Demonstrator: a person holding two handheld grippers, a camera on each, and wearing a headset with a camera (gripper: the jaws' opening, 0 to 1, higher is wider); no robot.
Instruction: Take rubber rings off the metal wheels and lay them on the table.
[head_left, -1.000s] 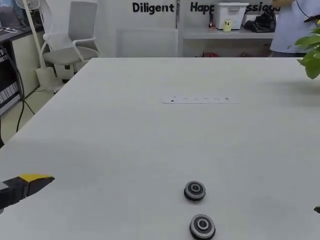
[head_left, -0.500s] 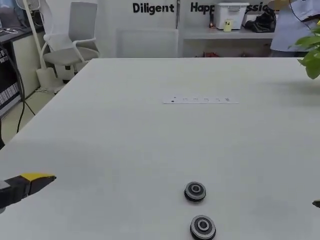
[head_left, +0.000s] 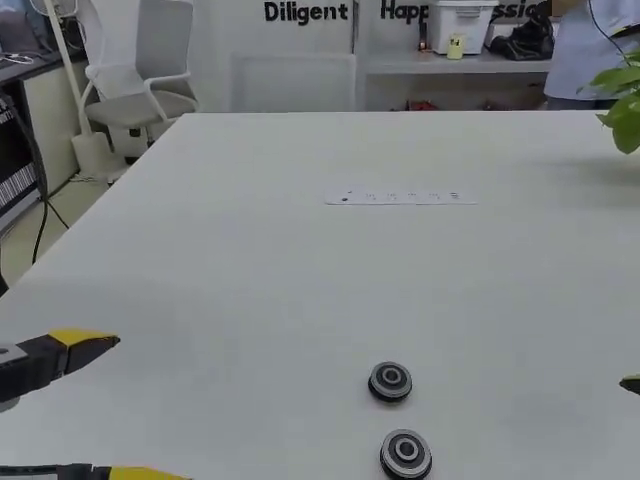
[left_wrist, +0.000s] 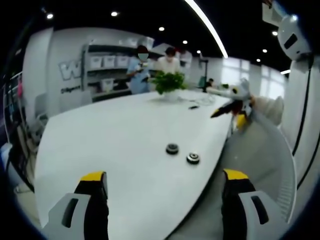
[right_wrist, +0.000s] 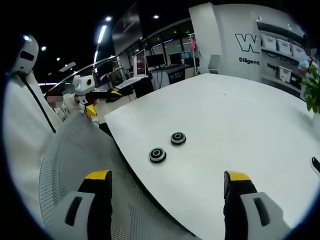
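— Where are the wheels?
— The far wheel (head_left: 390, 382) and the near wheel (head_left: 405, 453) lie flat, just beside each other, close to the near edge of the table (head_left: 300, 260). Each has a dark ring round it. Wide bare table runs beyond them and to both sides.
— And the grippers?
— The left gripper (left_wrist: 164, 176) and the right gripper (right_wrist: 167, 175) hover at that edge, well apart from the wheels, jaws spread wide, holding nothing.
— Any writing?
— Diligent (head_left: 306, 13) on the back wall, then "Happ", the rest hidden
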